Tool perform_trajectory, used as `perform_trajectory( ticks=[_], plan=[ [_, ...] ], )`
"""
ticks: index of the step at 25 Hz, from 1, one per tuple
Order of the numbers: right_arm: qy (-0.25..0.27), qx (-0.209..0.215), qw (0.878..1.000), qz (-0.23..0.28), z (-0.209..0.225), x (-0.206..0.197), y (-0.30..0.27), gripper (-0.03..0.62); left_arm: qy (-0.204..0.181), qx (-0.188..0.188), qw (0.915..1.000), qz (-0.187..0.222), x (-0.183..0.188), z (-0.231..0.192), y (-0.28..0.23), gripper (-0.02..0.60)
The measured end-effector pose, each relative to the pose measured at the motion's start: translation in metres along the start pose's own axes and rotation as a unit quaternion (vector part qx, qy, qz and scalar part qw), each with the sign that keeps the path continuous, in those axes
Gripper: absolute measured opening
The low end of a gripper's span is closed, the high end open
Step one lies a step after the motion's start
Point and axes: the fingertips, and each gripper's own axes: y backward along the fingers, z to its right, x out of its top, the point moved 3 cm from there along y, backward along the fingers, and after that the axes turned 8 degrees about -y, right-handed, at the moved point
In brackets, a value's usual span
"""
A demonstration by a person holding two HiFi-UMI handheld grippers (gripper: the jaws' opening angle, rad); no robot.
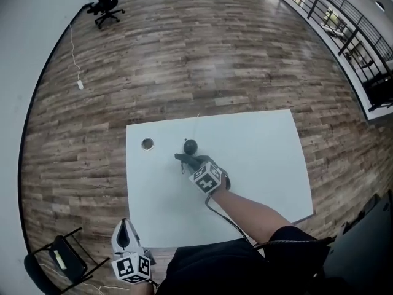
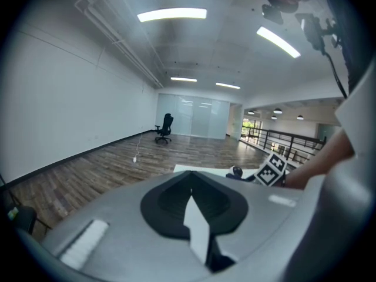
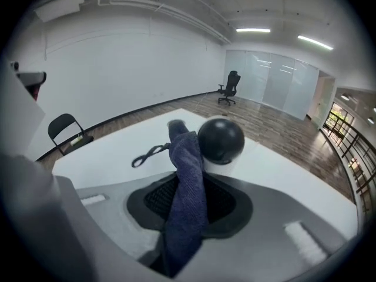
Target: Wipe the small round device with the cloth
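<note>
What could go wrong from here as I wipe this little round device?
The small round device stands unheld on the table, and the left hand-held gripper is off at the near edge, not steadying it; a push from the cloth might topple it. The cloth is a narrow bunch in the right hand-held gripper, so hard jaw tips might strike.

Bare open-plan office: wood floor (image 1: 202, 60), swivel chair (image 1: 105, 3), glass partition (image 2: 194, 117), strip lights (image 2: 171, 14) (railing (image 1: 344, 26) alongside).

We are holding our bare right arm (image 1: 252, 211) stretched forward, the right gripper (image 1: 187, 160) tilting downward, its fingers (image 3: 155, 200) pinching a dark blue cloth (image 3: 188, 187). We are holding the left gripper (image 1: 125, 229) near our body, fingers closed together.
</note>
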Motion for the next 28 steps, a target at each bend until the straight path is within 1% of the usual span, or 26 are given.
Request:
perform_trajectory(
  ticks=[3,6,10,14,17,20,22,25,28],
  plan=[
    [-0.022,0.000,1.000,-0.021,0.000,-0.029,-0.009,0.106,-0.009,0.004,0.9999,-0.010,-0.002,-0.001,0.004,0.008],
    [-0.037,0.000,0.999,-0.014,0.000,-0.034,-0.007,0.106,-0.009,0.011,0.9998,-0.014,0.000,-0.007,0.001,0.008],
    [-0.050,-0.016,0.998,0.031,0.014,-0.015,0.014,0.106,-0.012,0.001,0.9999,-0.006,0.005,-0.003,-0.014,0.008],
    [-0.052,-0.044,0.995,0.071,0.037,0.005,0.042,0.106,-0.017,-0.039,0.9991,0.006,0.011,0.014,-0.042,0.008],
    [-0.053,-0.066,0.992,0.090,0.058,0.019,0.055,0.106,-0.026,-0.063,0.9974,0.020,0.026,0.026,-0.062,0.008],
    [-0.045,-0.074,0.992,0.096,0.067,0.032,0.055,0.106,-0.028,-0.071,0.9965,0.032,0.037,0.028,-0.072,0.008],
    [-0.041,-0.077,0.991,0.097,0.068,0.037,0.056,0.104,-0.028,-0.078,0.9960,0.033,0.038,0.028,-0.072,0.008],
    [-0.043,-0.083,0.991,0.100,0.075,0.041,0.056,0.104,-0.028,-0.085,0.9956,0.027,0.030,0.030,-0.071,0.008],
    [-0.054,-0.084,0.990,0.097,0.075,0.044,0.049,0.106,-0.035,-0.087,0.9955,0.017,0.025,0.022,-0.068,0.008]
  ],
)
